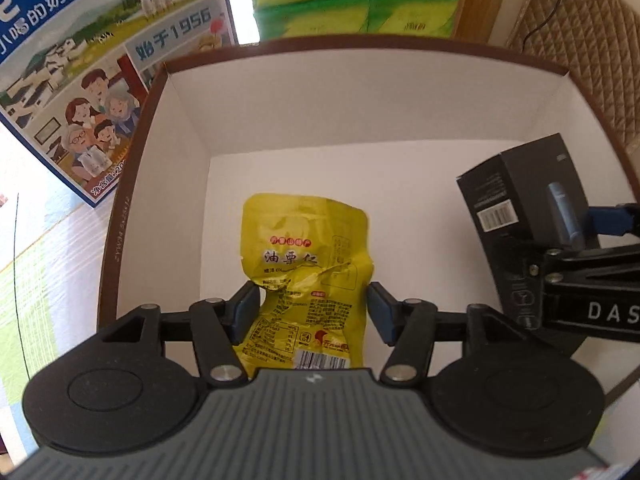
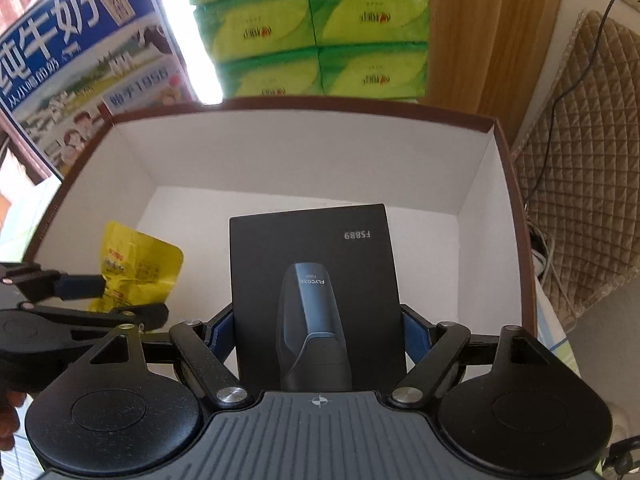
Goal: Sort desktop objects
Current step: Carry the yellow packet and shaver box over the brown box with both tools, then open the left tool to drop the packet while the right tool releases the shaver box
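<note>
The left claw (image 1: pixel 312 306) pinches a yellow snack pouch (image 1: pixel 306 264) over the white-lined box (image 1: pixel 360 100). The right claw (image 2: pixel 316 336) grips a black shaver carton (image 2: pixel 312 248) beside it, above the same box.

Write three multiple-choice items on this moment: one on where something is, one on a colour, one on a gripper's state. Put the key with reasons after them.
1. Where is the black shaver box?
A. Lying on the tissue packs
B. Held over the open white box
C. Standing on the milk carton

2. What colour is the snack pouch?
A. Yellow
B. Red
C. White

3. How does the left gripper stand?
A. Wide open, holding nothing
B. Out of view
C. Shut on the snack pouch

Key: B, the right gripper holds it above the floor of the white box; A, its printed face is yellow; C, both pads press the pouch's sides.
</note>
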Demonstrator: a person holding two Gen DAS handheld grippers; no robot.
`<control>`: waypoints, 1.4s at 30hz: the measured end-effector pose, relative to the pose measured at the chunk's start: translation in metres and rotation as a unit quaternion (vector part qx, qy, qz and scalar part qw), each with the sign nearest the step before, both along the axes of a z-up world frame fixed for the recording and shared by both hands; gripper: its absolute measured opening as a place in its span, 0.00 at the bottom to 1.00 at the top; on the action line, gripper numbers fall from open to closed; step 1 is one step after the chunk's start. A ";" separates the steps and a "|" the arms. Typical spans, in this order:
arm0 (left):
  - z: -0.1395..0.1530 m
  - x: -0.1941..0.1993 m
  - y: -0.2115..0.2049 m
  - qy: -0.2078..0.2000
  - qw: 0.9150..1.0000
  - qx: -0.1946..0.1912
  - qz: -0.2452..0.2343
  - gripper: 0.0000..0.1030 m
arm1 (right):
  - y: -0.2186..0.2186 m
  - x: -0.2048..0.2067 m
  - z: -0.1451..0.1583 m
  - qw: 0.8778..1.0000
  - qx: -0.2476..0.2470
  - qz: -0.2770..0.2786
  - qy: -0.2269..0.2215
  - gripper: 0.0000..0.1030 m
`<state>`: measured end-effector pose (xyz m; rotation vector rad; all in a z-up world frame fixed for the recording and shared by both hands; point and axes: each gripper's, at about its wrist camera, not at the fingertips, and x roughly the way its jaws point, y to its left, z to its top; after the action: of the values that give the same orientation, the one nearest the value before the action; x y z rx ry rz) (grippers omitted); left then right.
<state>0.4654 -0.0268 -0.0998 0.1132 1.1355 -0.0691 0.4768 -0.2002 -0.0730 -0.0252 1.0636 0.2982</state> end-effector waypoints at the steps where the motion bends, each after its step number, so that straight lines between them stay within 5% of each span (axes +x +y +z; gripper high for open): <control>1: -0.001 0.001 0.001 0.003 1.000 -0.002 0.001 0.53 | 0.000 0.001 -0.001 1.000 -0.003 0.000 0.002 0.75; 13: 0.004 -0.004 0.009 -0.001 1.000 -0.002 -0.009 0.62 | 0.008 0.002 -0.007 1.000 -0.021 0.012 0.003 0.78; 15: 0.008 -0.006 0.008 -0.006 1.000 0.004 -0.015 0.63 | 0.010 0.000 -0.003 1.000 -0.021 0.019 -0.008 0.89; 22: 0.019 -0.013 0.008 -0.020 0.999 0.006 -0.027 0.75 | 0.006 -0.012 0.016 0.998 -0.017 0.051 -0.035 0.98; 42: 0.075 -0.082 0.001 -0.066 0.997 0.005 -0.030 0.85 | -0.018 -0.071 0.066 0.995 0.008 0.042 -0.085 0.98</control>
<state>0.3837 -0.0255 -0.0246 0.1590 1.0003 -0.1076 0.4063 -0.2179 -0.0075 -0.0786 0.8920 0.3739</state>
